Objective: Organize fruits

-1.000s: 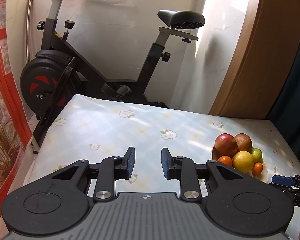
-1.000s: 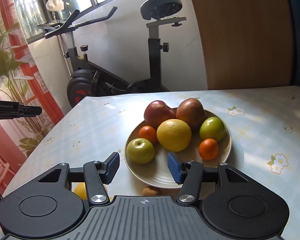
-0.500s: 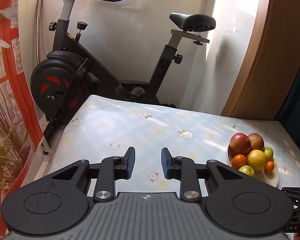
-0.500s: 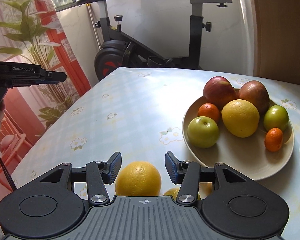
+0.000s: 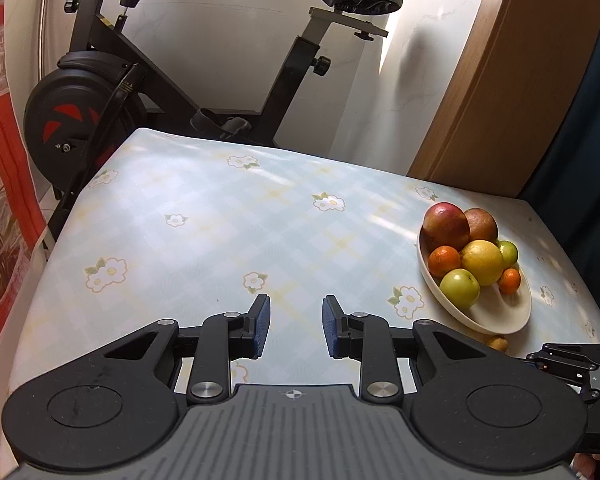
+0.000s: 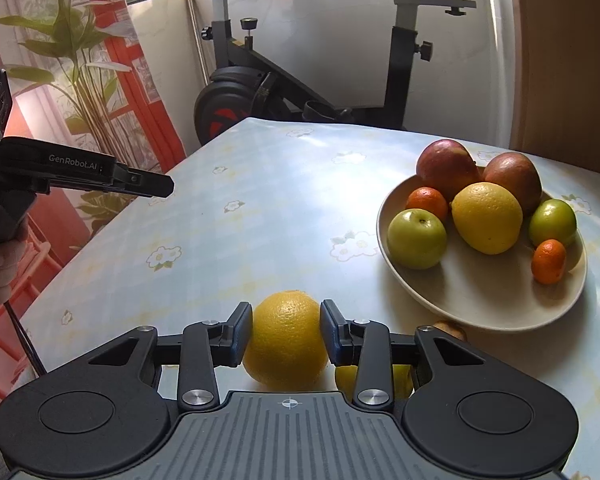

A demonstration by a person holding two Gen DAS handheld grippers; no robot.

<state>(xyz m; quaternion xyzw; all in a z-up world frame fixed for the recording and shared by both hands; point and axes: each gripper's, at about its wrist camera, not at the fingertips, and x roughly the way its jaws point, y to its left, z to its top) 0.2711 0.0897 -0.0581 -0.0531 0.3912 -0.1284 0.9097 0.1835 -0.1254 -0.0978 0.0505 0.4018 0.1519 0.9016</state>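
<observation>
A large yellow orange [image 6: 285, 360] lies on the flowered tablecloth in front of the fruit bowl [image 6: 480, 312]. My right gripper [image 6: 286, 334] is closing on this orange, and both blue pads touch its sides. The bowl holds two red apples, a yellow orange [image 6: 487, 216], two green apples and two small tangerines. My left gripper [image 5: 296, 326] hovers over bare cloth to the left of the bowl [image 5: 496, 314]; its pads stand a narrow gap apart with nothing between them. It also shows at the left of the right wrist view, held in a hand.
Another yellow fruit [image 6: 400, 380] and a small brown fruit [image 6: 448, 330] lie half hidden under my right finger by the bowl's near rim. An exercise bike [image 5: 100, 112] stands beyond the table's far edge. A wooden door is at the back right.
My right gripper swung left from in front of the bowl to the loose orange, and its jaws narrowed onto it. The left gripper sank a little toward the table and kept the same gap.
</observation>
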